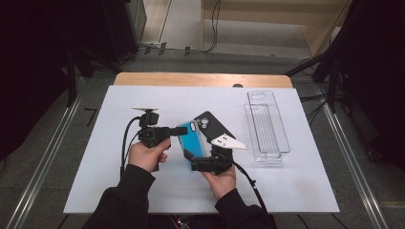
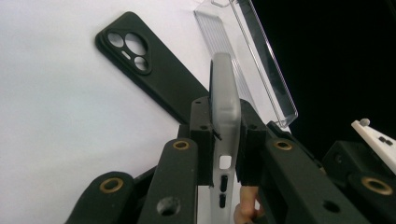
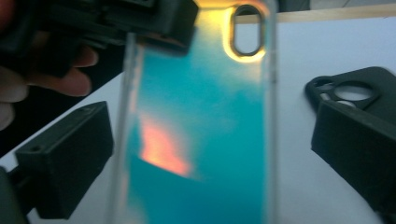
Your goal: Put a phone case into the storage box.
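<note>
Blurring hides the blue phone case [image 3: 201, 130] surface.

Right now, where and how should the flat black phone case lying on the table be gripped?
Grip the black phone case by a long edge, away from the camera-cutout end. It lies flat on the white table, so come from above on its clear far side, tilting a jaw under its thin rim.

The iridescent teal phone case [image 1: 191, 143] with clear frosted edges is held off the surface, edge up, clamped at one long edge. The matte black phone case [image 1: 214, 127] lies flat near the surface's middle.
</note>
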A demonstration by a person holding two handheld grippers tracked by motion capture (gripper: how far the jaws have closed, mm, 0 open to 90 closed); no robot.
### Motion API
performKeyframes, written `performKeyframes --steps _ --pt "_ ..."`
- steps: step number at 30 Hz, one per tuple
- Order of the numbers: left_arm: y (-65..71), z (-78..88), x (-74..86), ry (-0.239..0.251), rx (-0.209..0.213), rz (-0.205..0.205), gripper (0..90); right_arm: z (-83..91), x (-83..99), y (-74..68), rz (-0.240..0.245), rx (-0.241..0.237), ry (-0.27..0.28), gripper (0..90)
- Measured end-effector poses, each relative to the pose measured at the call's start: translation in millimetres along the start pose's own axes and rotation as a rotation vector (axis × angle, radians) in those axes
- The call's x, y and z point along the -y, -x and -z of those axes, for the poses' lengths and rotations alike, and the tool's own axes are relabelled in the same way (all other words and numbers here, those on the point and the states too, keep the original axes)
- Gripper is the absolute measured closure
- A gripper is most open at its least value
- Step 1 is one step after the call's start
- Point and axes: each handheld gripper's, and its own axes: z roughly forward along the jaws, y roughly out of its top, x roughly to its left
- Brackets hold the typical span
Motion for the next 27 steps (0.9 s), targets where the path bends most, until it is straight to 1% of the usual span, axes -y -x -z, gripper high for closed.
performKeyframes --steps 1,2,3,4,6,7,10,12,13,15,16,17,20,22,25,26,27 --pt "0.4 0.5 -0.3 0.002 -0.003 -0.007 80.9 -0.2 -1.9 1.3 -0.009 -0.021 -0.022 0.0" --pt "1.0 1.0 -0.5 0.005 -0.007 -0.013 80.9 0.0 -3.7 2.1 -0.005 -0.027 -0.043 0.0" --pt "1.1 1.8 -0.7 0.008 -0.010 -0.016 80.9 0.6 -5.4 2.5 0.008 -0.024 -0.058 0.0" --pt "1.4 2.3 -0.8 0.012 -0.010 -0.017 80.9 1.8 -6.5 3.0 0.016 -0.025 -0.060 0.0" --pt "2.2 3.7 -0.7 0.024 -0.023 -0.032 80.8 4.7 -8.7 4.9 0.012 -0.034 -0.075 0.0" --pt "2.6 4.4 -0.8 0.028 -0.030 -0.042 80.8 6.2 -9.6 6.0 0.007 -0.040 -0.088 0.0" --pt "3.9 5.3 -0.6 0.048 -0.044 -0.068 80.8 9.6 -10.6 8.0 0.026 -0.048 -0.136 0.0" --pt "5.0 5.9 0.5 0.065 -0.050 -0.100 80.8 11.5 -11.1 9.0 0.030 -0.061 -0.160 0.0" --pt "5.3 6.4 1.3 0.079 -0.058 -0.120 80.8 12.4 -11.7 9.3 0.023 -0.070 -0.170 0.0" --pt "5.5 6.6 2.5 0.089 -0.063 -0.137 80.7 14.4 -12.7 9.9 0.023 -0.084 -0.185 0.0" --pt "5.8 6.1 3.3 0.096 -0.077 -0.153 80.8 15.5 -13.2 9.8 0.028 -0.091 -0.195 0.0" --pt "6.3 5.4 4.0 0.099 -0.084 -0.162 80.8 16.4 -14.0 9.4 0.034 -0.094 -0.204 0.0" --pt "7.9 3.8 6.3 0.111 -0.096 -0.209 80.8 19.3 -16.3 8.3 0.060 -0.108 -0.220 0.0" --pt "10.0 3.2 8.3 0.128 -0.107 -0.252 80.8 21.4 -17.2 7.9 0.083 -0.110 -0.220 0.0" --pt "12.3 2.6 10.3 0.144 -0.106 -0.282 80.8 23.4 -17.5 8.7 0.105 -0.115 -0.242 0.0" --pt "12.7 2.4 10.8 0.142 -0.111 -0.294 80.7 23.8 -17.3 9.4 0.110 -0.121 -0.247 0.0" --pt "13.2 1.9 11.7 0.148 -0.108 -0.304 80.7 24.2 -17.3 9.8 0.107 -0.130 -0.256 0.0"
